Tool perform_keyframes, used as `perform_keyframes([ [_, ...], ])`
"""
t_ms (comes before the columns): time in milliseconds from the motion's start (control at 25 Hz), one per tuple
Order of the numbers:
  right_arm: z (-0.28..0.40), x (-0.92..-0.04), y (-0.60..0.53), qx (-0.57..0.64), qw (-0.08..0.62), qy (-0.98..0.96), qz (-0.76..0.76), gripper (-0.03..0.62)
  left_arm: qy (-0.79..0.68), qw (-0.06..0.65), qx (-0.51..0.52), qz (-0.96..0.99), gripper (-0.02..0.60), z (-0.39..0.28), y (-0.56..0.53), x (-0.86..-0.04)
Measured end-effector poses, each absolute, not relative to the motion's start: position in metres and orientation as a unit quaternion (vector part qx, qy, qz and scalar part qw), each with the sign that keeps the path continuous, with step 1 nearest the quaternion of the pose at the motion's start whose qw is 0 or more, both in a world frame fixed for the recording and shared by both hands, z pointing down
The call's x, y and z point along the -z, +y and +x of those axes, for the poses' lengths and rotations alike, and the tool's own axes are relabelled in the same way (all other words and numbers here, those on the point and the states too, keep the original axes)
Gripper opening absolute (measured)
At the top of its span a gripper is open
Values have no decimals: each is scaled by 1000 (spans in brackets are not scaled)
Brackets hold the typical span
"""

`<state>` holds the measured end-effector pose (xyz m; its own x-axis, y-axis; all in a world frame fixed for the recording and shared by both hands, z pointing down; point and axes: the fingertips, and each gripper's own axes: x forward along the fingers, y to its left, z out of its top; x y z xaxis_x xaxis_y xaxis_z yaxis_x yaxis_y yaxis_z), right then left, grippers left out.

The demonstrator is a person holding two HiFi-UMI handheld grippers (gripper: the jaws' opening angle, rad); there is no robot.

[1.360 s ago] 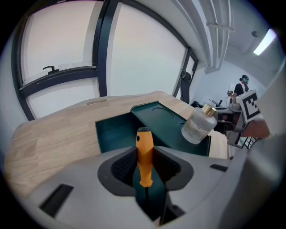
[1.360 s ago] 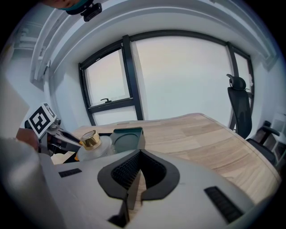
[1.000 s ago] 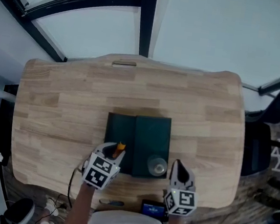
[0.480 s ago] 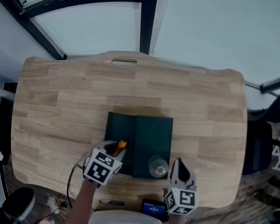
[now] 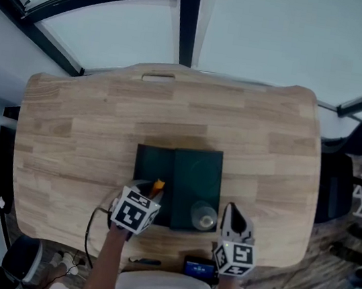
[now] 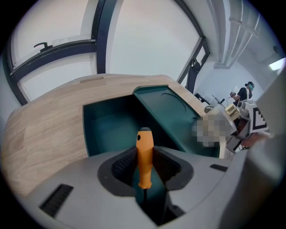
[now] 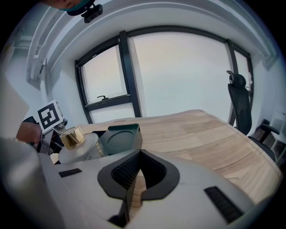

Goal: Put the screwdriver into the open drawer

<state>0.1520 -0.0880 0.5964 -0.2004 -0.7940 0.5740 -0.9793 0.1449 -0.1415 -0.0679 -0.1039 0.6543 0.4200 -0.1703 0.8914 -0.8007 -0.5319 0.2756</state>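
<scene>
The orange-handled screwdriver stands upright between the jaws of my left gripper, which is shut on it. In the head view the screwdriver and my left gripper hang over the near edge of the open dark green drawer. The drawer's inside looks bare. It is pulled out to the left of its green box. My right gripper is to the right of the box near the table's front edge, and its jaws are shut with nothing in them.
A clear bottle with a gold cap stands on the box's near right corner, close to my right gripper, and shows as the bottle in the right gripper view. The wooden table stretches away behind. A small dark device lies at the front edge.
My left gripper has edged slightly forward and right with the screwdriver, toward the drawer. The right gripper has stayed where it was.
</scene>
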Motion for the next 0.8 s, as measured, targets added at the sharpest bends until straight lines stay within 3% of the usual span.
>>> perform_keyframes([
  [800, 154, -610, -96, -261, 197, -727, 603, -3, -274, 344, -515, 735, 112, -59, -94, -671],
])
